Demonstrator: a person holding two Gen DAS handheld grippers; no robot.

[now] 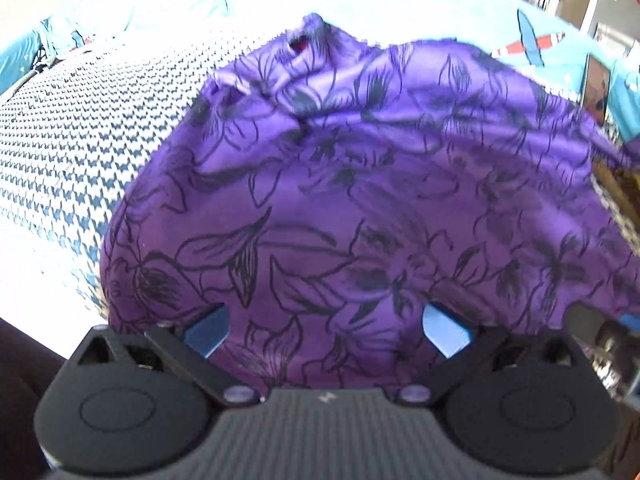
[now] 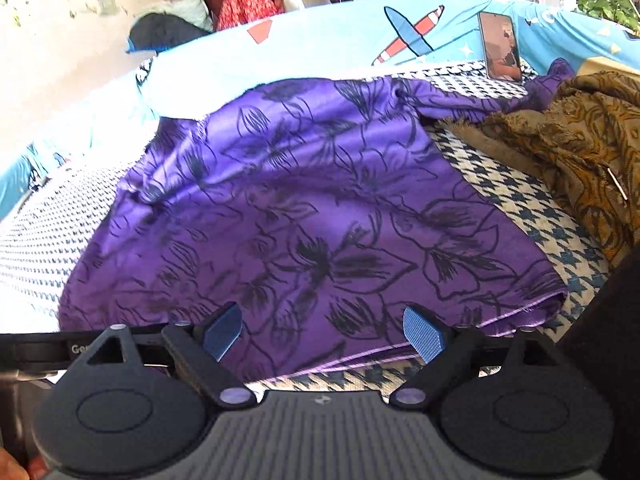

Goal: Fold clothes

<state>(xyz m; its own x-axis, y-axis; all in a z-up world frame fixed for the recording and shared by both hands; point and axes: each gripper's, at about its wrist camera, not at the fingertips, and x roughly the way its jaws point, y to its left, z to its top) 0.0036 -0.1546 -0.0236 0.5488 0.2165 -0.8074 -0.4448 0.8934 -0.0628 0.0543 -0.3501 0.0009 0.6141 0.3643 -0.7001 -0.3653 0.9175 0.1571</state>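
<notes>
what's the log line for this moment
task fold clothes | left gripper open | right gripper open | purple cloth on bed, unheld

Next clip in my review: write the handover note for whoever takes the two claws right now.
Left claw: open, over the purple cloth, gripping nothing.
Right claw: open at the cloth's near hem, gripping nothing.
Purple cloth: spread on the houndstooth cover, far part rumpled, near hem looks doubled.
Brown cloth: heaped to the right, untouched.
Phone: propped behind.
Left: finish folding purple, then brown.
</notes>
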